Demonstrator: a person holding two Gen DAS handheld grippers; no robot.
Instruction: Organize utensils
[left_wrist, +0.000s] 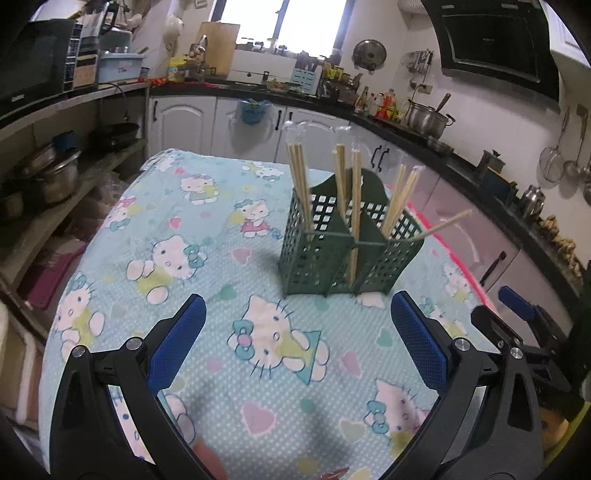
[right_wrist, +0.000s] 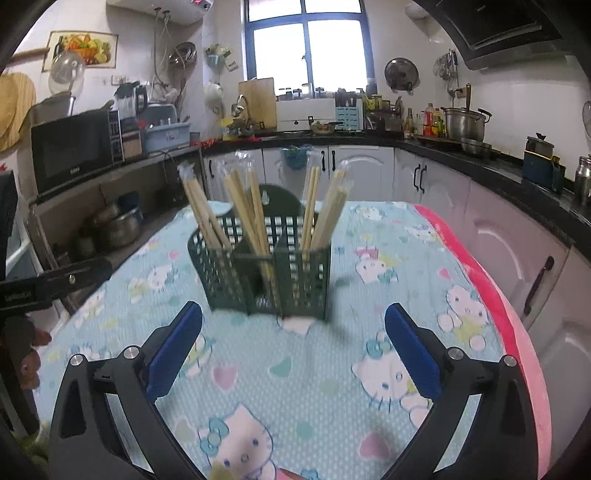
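- The left gripper (left_wrist: 297, 325) has black plastic arms with silver screws and flat blue pads (left_wrist: 177, 343) of a fine grid texture; its jaws stand wide apart with nothing between them, above the tablecloth (left_wrist: 155, 229).
- The right gripper (right_wrist: 293, 328) is of the same build, and it is also released, wide and empty, with only cloth between its pads (right_wrist: 413, 354).
- In the left view the right gripper (left_wrist: 517, 314) shows at the right edge, just beside the left one.
- The utensil holder (left_wrist: 332, 258) is a dark green plastic basket with square holes in its walls, divided in three compartments and with a rounded back plate. It stands upright on the table, near the far right part of it, in front of both grippers and apart from them.
- The chopsticks (left_wrist: 354, 206) are pale, thin wooden sticks, some inside clear plastic sleeves. They stand in the compartments with the long axis almost vertical, tips up; the ones on the left and right sides lean outward like a fan.
- One chopstick (left_wrist: 447, 221) at the right side of the holder lies much more tilted, pointing out to the right and a little up.
- The tablecloth is soft, light blue with white dots, hearts and cartoon cats; a pink cloth (right_wrist: 491, 295) shows at its right edge.
- The writing on the microwave (right_wrist: 74, 147) is too small to read.
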